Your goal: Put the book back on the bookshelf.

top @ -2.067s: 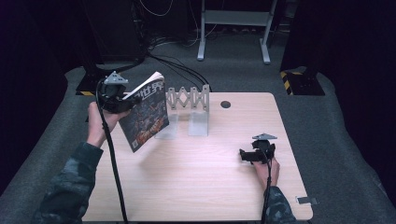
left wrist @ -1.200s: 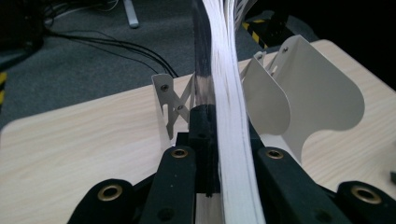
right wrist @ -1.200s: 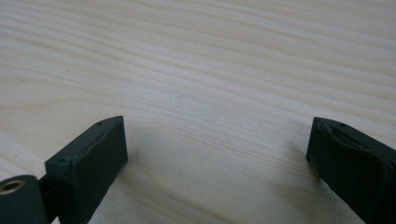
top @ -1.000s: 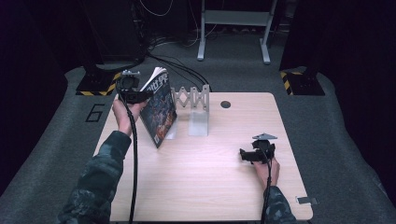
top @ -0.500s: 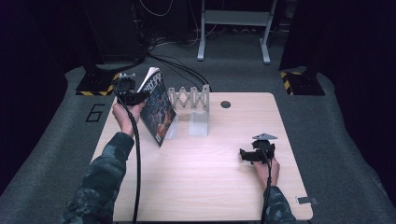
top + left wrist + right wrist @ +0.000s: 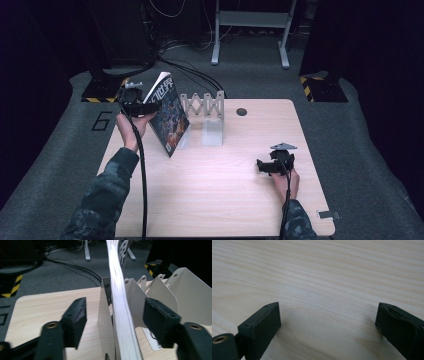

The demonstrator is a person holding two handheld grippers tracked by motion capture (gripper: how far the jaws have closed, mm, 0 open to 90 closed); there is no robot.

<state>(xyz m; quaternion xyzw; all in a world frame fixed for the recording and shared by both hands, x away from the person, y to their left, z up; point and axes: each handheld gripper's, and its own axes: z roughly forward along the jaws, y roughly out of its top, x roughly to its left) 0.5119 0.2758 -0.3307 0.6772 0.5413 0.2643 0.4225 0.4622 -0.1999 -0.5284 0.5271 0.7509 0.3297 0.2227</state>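
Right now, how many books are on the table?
1. The book stands tilted in the left end of the rack, near the table's far left; none seems hidden.

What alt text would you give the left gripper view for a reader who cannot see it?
A book stands edge-on in the first slot of a white accordion rack, between the left gripper's jaws, which have just been opening and no longer touch it. A light wooden table lies beneath.
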